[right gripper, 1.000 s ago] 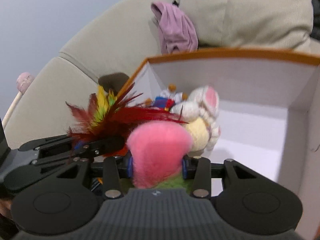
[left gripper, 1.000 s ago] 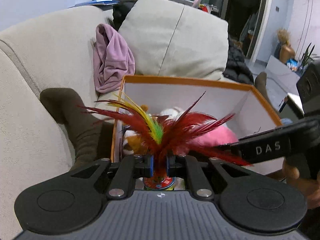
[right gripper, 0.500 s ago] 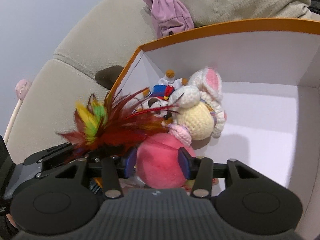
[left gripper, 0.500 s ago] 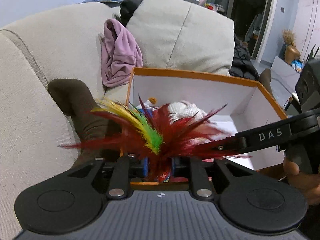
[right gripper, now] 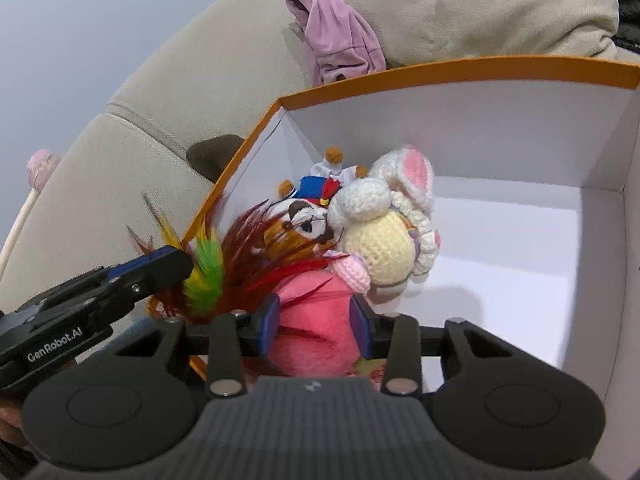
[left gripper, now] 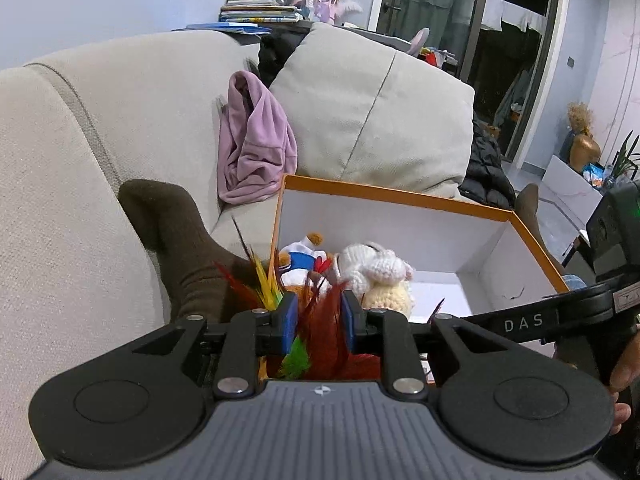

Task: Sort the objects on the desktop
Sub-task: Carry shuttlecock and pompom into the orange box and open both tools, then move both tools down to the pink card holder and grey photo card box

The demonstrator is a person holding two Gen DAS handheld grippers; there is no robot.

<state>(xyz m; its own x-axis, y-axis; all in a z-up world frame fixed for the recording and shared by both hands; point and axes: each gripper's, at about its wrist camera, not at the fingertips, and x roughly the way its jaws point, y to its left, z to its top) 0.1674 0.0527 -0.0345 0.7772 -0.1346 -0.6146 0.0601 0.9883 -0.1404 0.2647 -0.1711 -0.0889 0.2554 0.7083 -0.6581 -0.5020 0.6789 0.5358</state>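
Red and green feathers of a feather toy lie between the parted blue pads of the left gripper, which do not seem to press them. The toy sits at the near left corner of the orange-rimmed box on the sofa. The right gripper is closing its jaws around a pink plush ball inside the box, the pads at its two sides. Just behind the ball lie a crocheted rabbit and a small bear doll.
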